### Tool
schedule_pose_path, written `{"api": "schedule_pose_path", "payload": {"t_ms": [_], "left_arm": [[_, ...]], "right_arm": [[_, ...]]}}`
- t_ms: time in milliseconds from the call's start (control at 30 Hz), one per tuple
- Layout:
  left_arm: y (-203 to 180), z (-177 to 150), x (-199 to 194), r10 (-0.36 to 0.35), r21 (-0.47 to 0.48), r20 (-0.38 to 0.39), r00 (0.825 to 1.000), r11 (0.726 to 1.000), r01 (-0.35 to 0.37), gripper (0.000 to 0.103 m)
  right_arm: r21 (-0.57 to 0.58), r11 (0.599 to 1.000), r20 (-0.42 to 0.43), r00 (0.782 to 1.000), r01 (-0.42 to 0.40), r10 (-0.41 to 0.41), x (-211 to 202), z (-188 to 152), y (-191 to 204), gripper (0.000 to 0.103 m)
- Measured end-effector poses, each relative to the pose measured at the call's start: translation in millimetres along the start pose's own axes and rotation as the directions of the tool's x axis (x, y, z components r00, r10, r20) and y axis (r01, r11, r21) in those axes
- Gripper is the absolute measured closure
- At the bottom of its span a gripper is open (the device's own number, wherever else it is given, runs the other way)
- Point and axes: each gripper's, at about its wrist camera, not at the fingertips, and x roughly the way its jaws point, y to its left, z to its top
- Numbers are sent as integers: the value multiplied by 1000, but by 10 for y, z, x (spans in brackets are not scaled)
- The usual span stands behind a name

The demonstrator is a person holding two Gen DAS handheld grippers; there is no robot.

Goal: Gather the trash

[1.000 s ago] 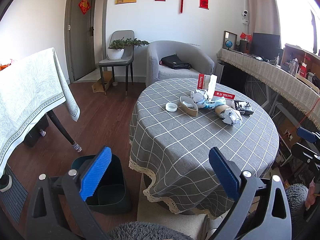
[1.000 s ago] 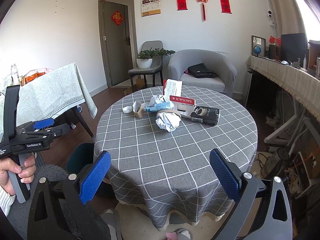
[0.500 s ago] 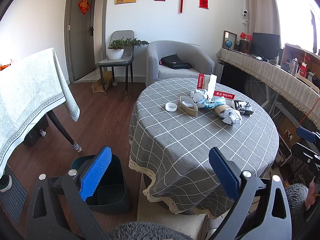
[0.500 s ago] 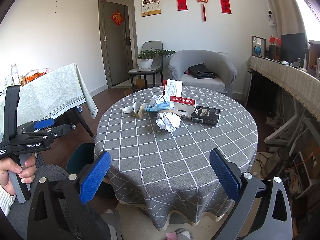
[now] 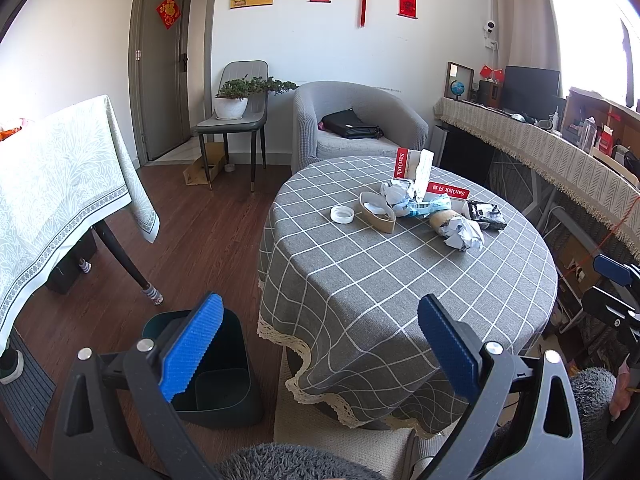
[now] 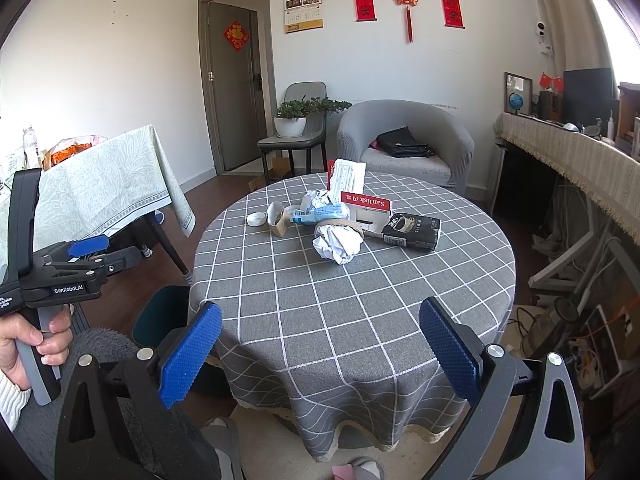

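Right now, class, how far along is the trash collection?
Nothing looks done: the bin appears empty. Nothing is in hand: the left gripper and right gripper are open. Left to do: the crumpled paper, white lid and packaging remain on the table.

Each gripper, the left gripper and the right gripper, has black angular arms with silver screws and blue ribbed fingers. The left one carries white "GenRobot.AI" lettering and a grey handle. A white knitted sleeve covers the wrist.

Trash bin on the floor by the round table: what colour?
Dark teal-green trash bin, plain, no pattern. Left wrist view shows it best.
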Motion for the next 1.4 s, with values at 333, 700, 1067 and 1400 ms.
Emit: {"api": "schedule_pose_path", "payload": {"t_ms": [333, 700, 1067, 1400], "left_arm": [[-26, -2, -4, 3, 3, -3, 1000, 1000, -3, 3], [6, 5, -5, -11, -18, -14, 1000, 1000, 11, 3], [-173, 123, -1, -84, 33, 6, 996, 996, 84, 3], [-406, 450, 354, -185, 126, -27, 982, 974, 187, 20]], "right_arm": [[7, 1000, 2, 1000, -2, 2, -8, -3, -6, 3], [19, 1000, -1, 1000, 5, -5, -38, 9, -34, 3], [34, 999, -4, 1000, 8, -7, 24, 165, -78, 3], [35, 999, -40, 999, -25, 26, 450, 336, -136, 3]]}}
